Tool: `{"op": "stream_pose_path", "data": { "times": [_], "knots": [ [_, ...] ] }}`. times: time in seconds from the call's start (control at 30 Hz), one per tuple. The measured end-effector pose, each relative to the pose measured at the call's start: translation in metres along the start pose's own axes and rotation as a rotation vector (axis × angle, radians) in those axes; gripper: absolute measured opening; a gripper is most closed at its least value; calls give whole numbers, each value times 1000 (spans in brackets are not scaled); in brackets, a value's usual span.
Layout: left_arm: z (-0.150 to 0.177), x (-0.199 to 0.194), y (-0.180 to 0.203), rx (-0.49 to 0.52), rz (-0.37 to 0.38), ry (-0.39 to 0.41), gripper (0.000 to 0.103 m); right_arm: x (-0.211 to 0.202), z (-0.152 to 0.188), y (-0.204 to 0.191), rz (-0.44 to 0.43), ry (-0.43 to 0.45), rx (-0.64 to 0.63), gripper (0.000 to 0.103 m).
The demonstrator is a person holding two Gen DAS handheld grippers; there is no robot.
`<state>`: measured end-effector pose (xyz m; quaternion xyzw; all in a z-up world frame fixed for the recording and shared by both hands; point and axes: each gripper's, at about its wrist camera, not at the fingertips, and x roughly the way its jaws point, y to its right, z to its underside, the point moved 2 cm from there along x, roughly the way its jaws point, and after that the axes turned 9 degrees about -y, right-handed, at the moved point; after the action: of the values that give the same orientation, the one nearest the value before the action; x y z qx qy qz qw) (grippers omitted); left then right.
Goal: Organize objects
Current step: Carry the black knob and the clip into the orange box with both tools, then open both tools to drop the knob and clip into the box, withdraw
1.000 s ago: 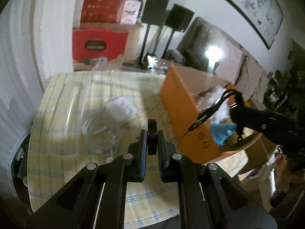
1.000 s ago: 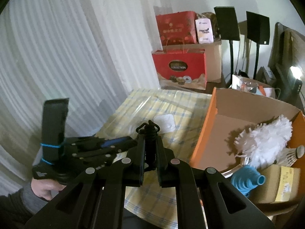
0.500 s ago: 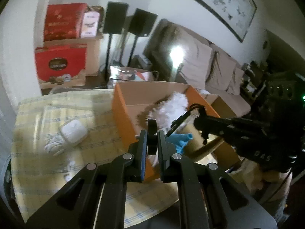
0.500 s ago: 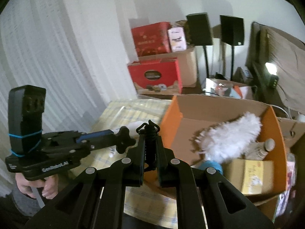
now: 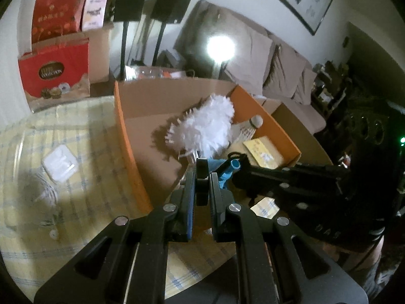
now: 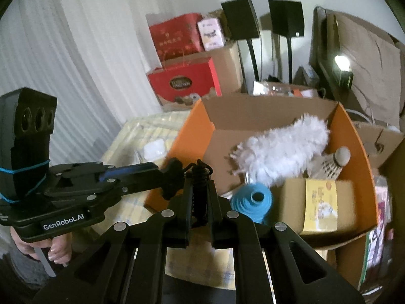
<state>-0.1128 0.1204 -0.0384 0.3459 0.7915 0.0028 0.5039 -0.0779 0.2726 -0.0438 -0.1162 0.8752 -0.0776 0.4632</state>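
My left gripper [image 5: 202, 177] is shut on a small black clip-like object [image 5: 201, 167], held above the near wall of the orange cardboard box [image 5: 127, 136]. My right gripper [image 6: 200, 177] is shut on a black coiled object [image 6: 200, 174], at the box's [image 6: 195, 124] near left corner. The box holds a white fluffy duster [image 5: 202, 129], a blue funnel-like piece [image 6: 253, 200], a shuttlecock [image 6: 331, 162] and a yellow-labelled carton [image 6: 319, 202]. Each gripper shows in the other's view, close together.
A white plastic case [image 5: 59, 163] and a white cable bundle [image 5: 46, 192] lie on the yellow checked tablecloth [image 5: 88, 131] left of the box. Red gift boxes [image 5: 55, 76], speaker stands and a sofa stand behind. A curtain [image 6: 76, 63] hangs at left.
Both grippers have swung from over the tablecloth to the orange box and come closer together. Both stay shut on their black objects.
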Motion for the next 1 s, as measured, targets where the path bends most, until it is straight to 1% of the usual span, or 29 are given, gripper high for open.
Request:
{"op": "stream_pose_path", "data": {
  "times": [0.2,0.33,0.43,0.53,0.67,0.87,1.0],
  "knots": [
    [7,18,3,6,-7,-45,9,25,12,14,5,-65,34,9],
    [10,26,4,3,-8,-63,9,33,18,25,4,-83,57,9],
    [9,28,6,4,-8,-69,9,33,18,28,-3,-75,63,9],
    [5,22,12,16,-1,-54,9,24,17,30,-14,-54,62,9],
    [-7,11,24,36,13,-27,9,-4,11,35,-15,-3,61,9],
    [-25,10,43,61,38,-10,9,-39,1,59,45,59,92,9],
    [-33,19,56,64,72,-21,9,-48,1,82,86,73,134,9]
  ]
}}
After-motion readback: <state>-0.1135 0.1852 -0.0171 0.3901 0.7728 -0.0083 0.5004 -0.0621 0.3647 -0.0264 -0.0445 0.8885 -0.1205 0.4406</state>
